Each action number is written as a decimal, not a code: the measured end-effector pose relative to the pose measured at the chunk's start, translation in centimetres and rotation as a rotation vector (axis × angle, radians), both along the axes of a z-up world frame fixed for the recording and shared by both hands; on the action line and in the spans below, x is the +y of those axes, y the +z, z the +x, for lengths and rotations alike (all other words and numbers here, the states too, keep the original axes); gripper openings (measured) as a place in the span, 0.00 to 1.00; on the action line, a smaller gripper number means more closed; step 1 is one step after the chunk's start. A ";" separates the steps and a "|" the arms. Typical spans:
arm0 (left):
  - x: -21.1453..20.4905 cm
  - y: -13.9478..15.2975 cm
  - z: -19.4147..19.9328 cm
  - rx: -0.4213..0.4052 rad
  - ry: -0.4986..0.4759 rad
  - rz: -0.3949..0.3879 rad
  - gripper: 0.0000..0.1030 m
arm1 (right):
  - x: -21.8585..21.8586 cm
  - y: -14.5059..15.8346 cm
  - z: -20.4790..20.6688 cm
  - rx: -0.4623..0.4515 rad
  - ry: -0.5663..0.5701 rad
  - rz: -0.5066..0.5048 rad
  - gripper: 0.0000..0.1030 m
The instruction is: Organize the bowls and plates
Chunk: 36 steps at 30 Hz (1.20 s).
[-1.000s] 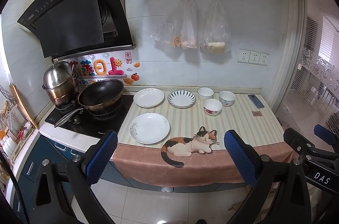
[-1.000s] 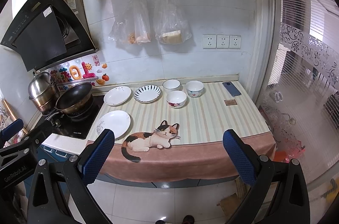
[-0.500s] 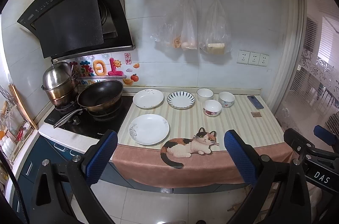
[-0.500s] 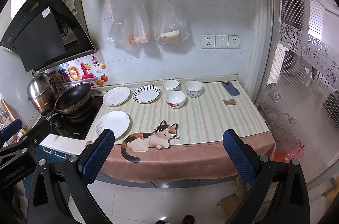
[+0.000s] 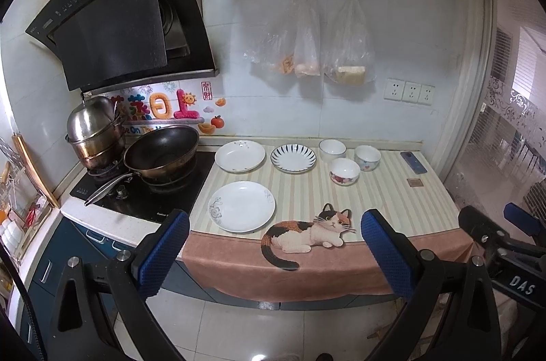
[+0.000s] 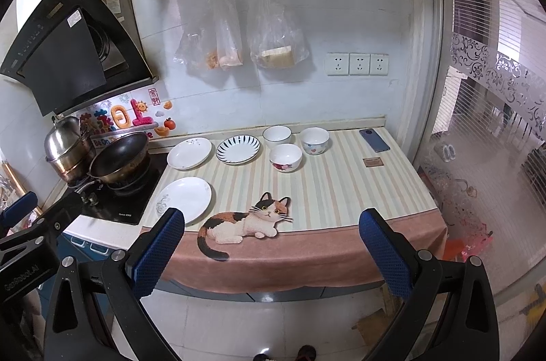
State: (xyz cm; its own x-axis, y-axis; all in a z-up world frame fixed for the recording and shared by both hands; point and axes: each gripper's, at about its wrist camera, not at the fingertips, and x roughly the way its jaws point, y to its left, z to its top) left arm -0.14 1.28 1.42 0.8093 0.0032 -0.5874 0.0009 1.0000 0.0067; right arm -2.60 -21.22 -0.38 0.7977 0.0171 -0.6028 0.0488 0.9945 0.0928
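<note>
Hovering level before the striped counter cloth (image 5: 392, 190), the left gripper (image 5: 274, 253) and right gripper (image 6: 271, 250) are spread wide, empty, at lower frame, well short of the round white ceramic plates (image 5: 241, 205).

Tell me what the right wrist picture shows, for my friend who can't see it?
The open right gripper hangs before a striped counter holding three plates and three bowls. A wok sits on the stove at left.

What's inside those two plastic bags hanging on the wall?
The left bag holds orange and pinkish lumps; the right bag holds a pale tan block. The cloudy plastic blurs them, so what food they are cannot be told.
</note>
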 end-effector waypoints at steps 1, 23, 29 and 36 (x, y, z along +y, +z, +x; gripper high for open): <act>0.4 -0.3 0.5 -0.005 0.005 0.000 1.00 | 0.0 -0.2 0.2 -0.012 0.017 0.022 1.00; 16.2 -27.7 32.0 0.553 0.312 -0.124 0.88 | 7.5 -30.7 38.0 0.592 0.322 0.301 0.93; 18.3 -35.7 38.0 0.698 0.339 -0.139 0.70 | 12.9 -39.4 47.1 0.751 0.410 0.320 0.73; 19.9 -39.7 40.3 0.769 0.343 -0.173 0.39 | 17.6 -44.0 51.6 0.820 0.507 0.330 0.40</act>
